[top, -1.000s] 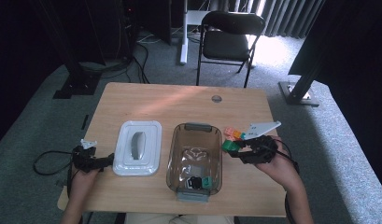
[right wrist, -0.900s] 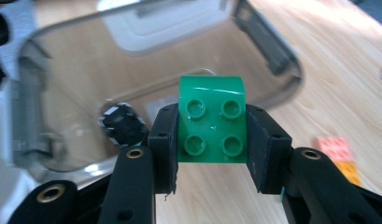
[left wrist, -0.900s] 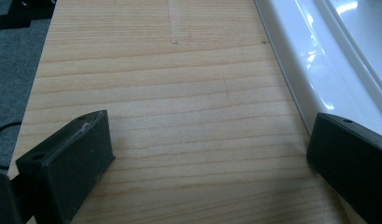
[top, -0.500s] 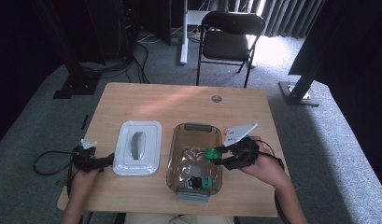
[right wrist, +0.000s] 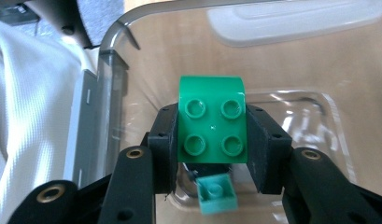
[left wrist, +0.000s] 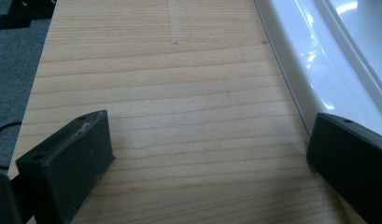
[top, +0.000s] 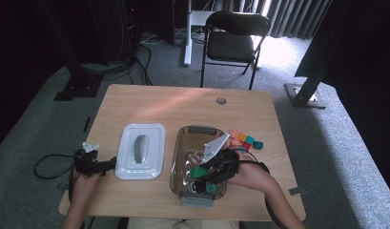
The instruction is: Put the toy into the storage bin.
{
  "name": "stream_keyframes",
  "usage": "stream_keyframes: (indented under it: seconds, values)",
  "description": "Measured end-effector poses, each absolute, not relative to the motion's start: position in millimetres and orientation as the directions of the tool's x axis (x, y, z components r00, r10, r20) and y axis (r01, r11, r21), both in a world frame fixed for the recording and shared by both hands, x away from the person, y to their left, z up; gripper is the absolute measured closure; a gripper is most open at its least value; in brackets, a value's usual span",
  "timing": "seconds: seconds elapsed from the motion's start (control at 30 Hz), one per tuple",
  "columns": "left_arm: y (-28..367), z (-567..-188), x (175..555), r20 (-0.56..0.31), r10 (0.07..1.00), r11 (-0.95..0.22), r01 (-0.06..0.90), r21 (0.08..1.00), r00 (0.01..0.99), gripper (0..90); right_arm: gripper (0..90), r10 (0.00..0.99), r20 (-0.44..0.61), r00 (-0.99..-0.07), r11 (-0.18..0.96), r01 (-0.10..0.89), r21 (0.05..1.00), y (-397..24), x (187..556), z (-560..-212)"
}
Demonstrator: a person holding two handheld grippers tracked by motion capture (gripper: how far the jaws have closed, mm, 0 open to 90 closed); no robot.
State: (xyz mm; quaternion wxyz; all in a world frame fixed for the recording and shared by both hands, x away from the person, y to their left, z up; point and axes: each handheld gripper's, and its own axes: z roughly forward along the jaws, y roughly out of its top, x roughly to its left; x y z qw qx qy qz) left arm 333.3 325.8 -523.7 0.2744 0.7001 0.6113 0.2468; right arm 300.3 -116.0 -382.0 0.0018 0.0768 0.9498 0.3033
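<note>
My right gripper [top: 202, 172] is shut on a green four-stud brick [right wrist: 212, 121], held over the inside of the clear brown bin [top: 182, 157]. The same green brick [top: 198, 171] hangs above the bin's near half. A small teal brick [right wrist: 217, 193] lies on the bin's floor just below the jaws. Several loose bricks [top: 245, 139], orange and teal, sit on the table right of the bin. My left gripper [top: 101, 165] rests open on the table at the near left corner of the white lid [top: 140, 150]; nothing lies between its jaws, and the lid's rim [left wrist: 300, 60] runs beside the right one.
The wooden table [top: 149, 107] carries the lid left of the bin. A round grommet hole [top: 221, 100] sits near the far edge. A black folding chair [top: 233, 36] stands behind the table. The left gripper's cable [top: 47, 167] loops off the left edge.
My right gripper has carried the green brick leftward from the loose bricks to above the bin's inside. The left gripper has stayed where it was.
</note>
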Motion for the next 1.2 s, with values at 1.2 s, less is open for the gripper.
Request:
stream_keyframes:
  seconds: [1.2]
  values:
    - [325.8, -523.7, 333.4, 0.010, 0.991, -0.102, 0.721, 0.686, 0.131, 0.8, 56.4, 0.055, 0.041, -0.998, 0.951, 0.065, 0.301, -68.6, 300.9, -424.3]
